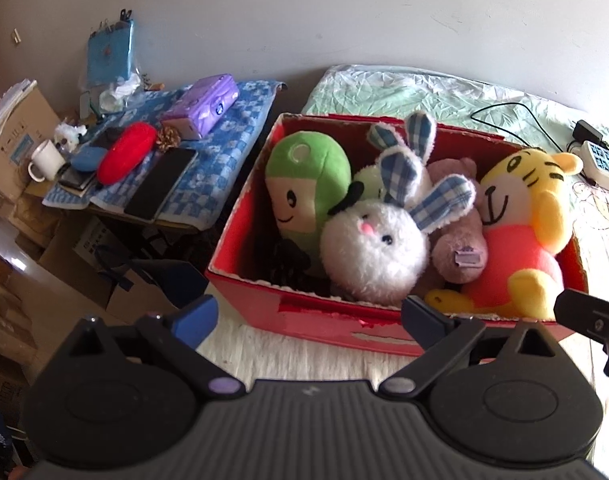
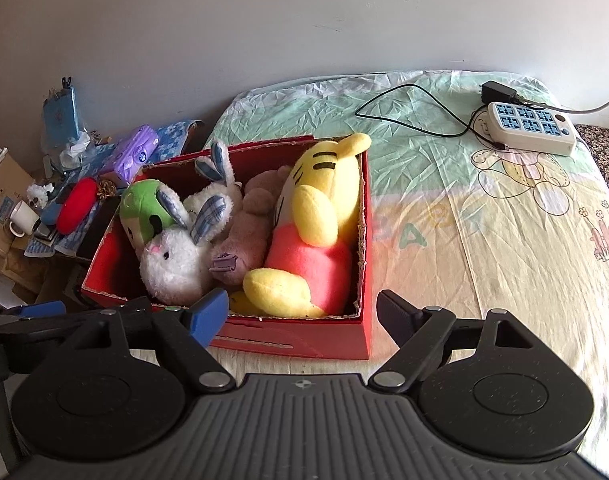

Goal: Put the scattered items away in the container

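Your right gripper (image 2: 302, 314) wide, nothing between jaws, hovering at near edge of box (image 2: 304, 334). Your left gripper (image 1: 308, 316) also wide, empty, same edge. Tiger (image 2: 316, 232) lies inside box against right wall, beside rabbit (image 2: 176, 264); likely wedged there since box is full. Bedsheet (image 2: 484, 240) right of box shows no stray toys.

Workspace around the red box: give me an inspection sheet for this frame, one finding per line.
Surface: bed sheet with cartoon print, wrinkled.
Job's things: red cardboard box holds yellow tiger plush, white rabbit plush, green plush, mauve plush.
Clutter: white power strip on the sheet.
Grippers: left hand-held gripper and right hand-held gripper open, empty.
Cables: black cable loops across the sheet.
Surroundings: side table under blue checked cloth, crowded; white mug.
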Motion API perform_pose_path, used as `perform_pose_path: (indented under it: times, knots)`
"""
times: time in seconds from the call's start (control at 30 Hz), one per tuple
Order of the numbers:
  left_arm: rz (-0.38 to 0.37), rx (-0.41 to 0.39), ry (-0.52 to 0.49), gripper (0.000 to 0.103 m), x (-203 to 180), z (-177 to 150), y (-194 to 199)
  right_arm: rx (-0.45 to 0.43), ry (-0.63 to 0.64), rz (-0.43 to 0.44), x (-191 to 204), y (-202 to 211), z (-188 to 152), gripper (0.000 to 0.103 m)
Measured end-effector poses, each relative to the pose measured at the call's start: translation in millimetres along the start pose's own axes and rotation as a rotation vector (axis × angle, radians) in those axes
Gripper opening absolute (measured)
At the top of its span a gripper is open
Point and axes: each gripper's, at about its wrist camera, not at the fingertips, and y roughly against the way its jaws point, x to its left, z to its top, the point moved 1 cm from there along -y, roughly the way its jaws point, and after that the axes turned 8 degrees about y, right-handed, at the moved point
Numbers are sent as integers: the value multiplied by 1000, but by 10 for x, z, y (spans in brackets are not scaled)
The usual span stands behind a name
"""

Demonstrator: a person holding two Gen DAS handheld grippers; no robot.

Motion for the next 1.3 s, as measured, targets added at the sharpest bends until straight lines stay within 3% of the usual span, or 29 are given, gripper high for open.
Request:
perform_pose_path:
  times: [0.17,0.57,1.3]
  knots:
    - [-29,18,-3,99,83,70,-104,6,-18,-22,90,-41,20,84]
    - [-22,24,-43,99,241,225,-285,25,-111,-102,232,-162,45,86]
    - [-62,-31,-48,99,297,462,-286,21,-62,-153,365,-295,246,86]
